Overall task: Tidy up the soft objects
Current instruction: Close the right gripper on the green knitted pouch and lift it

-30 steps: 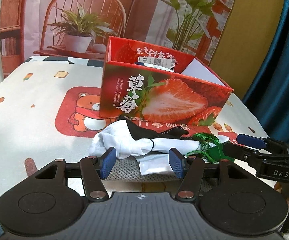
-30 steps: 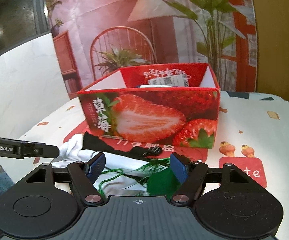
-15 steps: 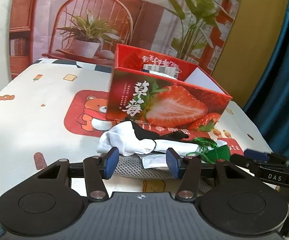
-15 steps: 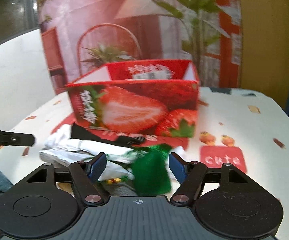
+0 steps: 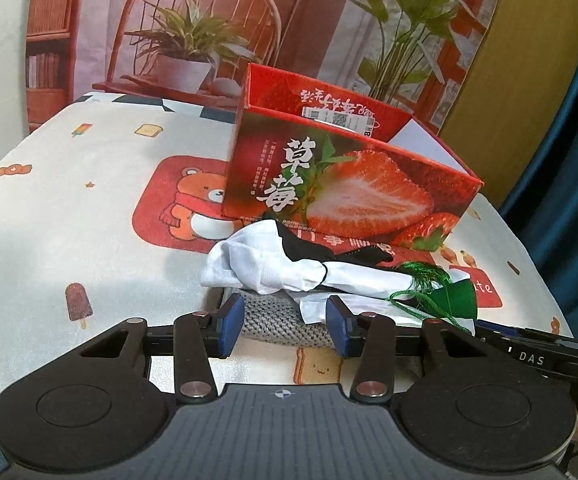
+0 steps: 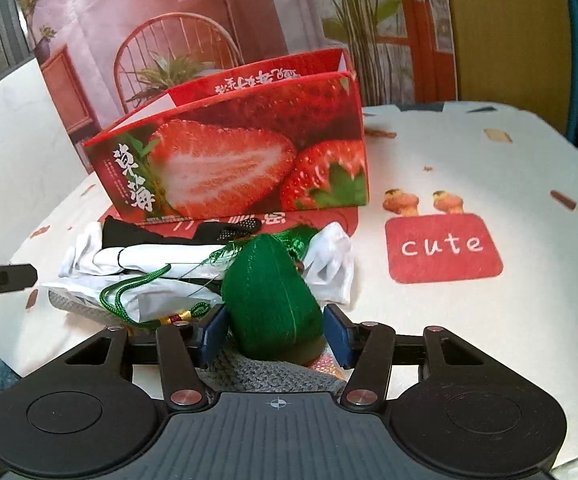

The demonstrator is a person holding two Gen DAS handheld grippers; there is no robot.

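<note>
A: Where does the pile sit from the 2 tools?

B: The heap of soft things lies on the printed tablecloth point(image 5: 89, 216) straight ahead of both, on the near side of the strawberry box point(image 5: 341, 184). The left gripper point(image 5: 285, 326) has the grey knit piece point(image 5: 273, 316) between its blue pads, with the white cloth point(image 5: 273, 264) and a black piece point(image 5: 329, 252) just beyond its tips.

A: Is the left one holding it?

B: It looks not. Its jaws have just been closing and stand about half open, the knit between them, but the pads seem to stand just clear of the fabric.

A: And the right?

B: The right gripper point(image 6: 275, 334) has the green stuffed pouch point(image 6: 273, 300) between its fingers. Its jaws have also just been closing. The pouch nearly fills the gap, yet a sliver shows beside the right pad, so B reads it as not yet pinched.

A: Which hand is nearer the pouch?

B: The right, plainly. From the left gripper the pouch lies off to the right, beside the other tool's finger. Its long axis runs roughly along the right gripper's pointing line, so the pads would meet its narrower sides. The green cord point(image 6: 137, 288) trails left over the white cloth and could drag that along.
</note>
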